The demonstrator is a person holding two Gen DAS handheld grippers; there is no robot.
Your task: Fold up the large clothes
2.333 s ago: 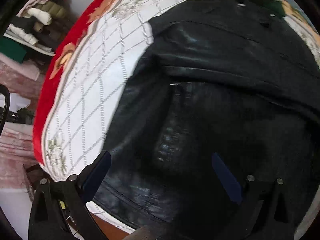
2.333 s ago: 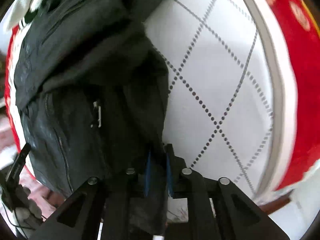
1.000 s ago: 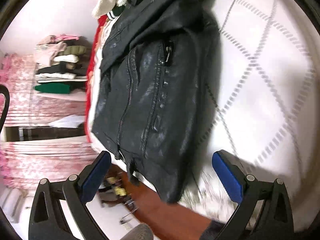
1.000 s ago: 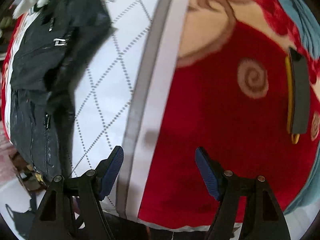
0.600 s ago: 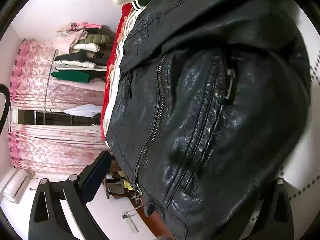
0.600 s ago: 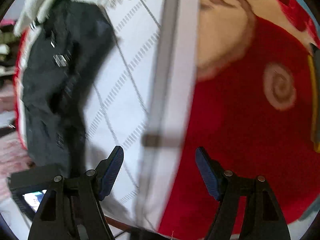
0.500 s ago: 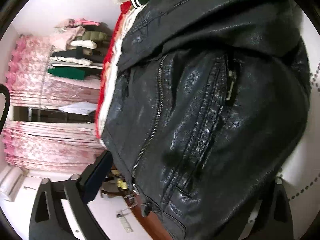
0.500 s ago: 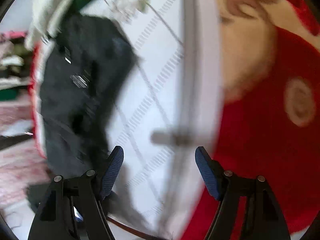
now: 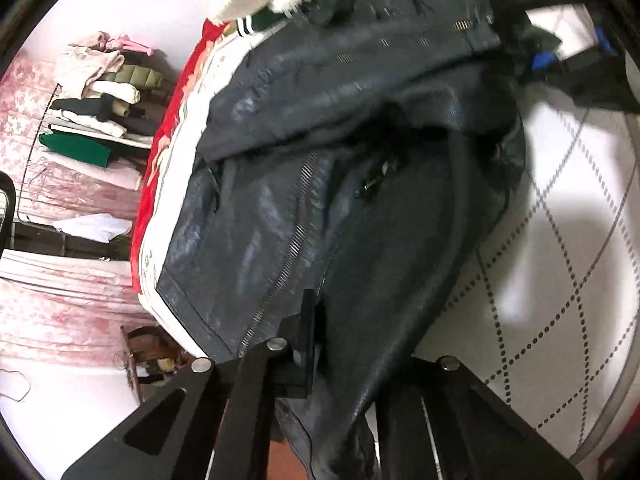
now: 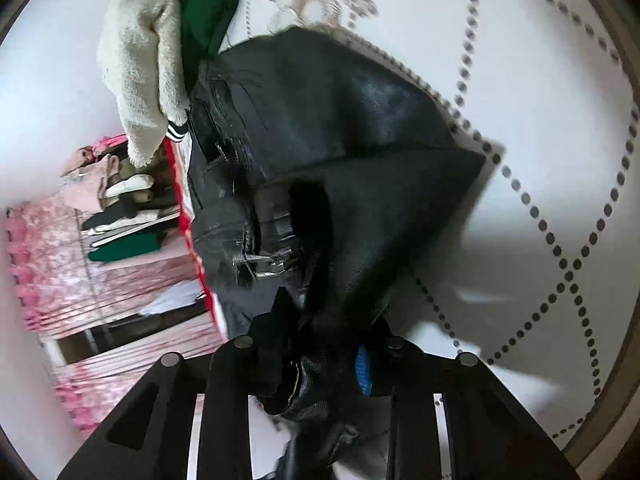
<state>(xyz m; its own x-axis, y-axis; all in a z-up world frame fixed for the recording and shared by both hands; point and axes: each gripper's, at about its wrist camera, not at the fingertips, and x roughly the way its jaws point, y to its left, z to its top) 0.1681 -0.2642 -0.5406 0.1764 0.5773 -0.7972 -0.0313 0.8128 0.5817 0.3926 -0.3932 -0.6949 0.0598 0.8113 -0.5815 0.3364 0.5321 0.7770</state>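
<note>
The near hem of the black leather jacket is being pinched by the left hand-held gripper, whose jaws have just been closing down to a tight clamp on it. Another edge of the jacket is being gripped by the right hand-held gripper, jaws likewise just closed, with leather bunched between them. The jacket is lying on the white quilted bedspread, its long axis and zipper running away from the left camera. Beyond it, a cream fleece garment is lying.

Beneath me spreads a white quilted bedcover with dotted diamonds. Beyond its red edge, folded clothes stack against pink patterned curtains.
</note>
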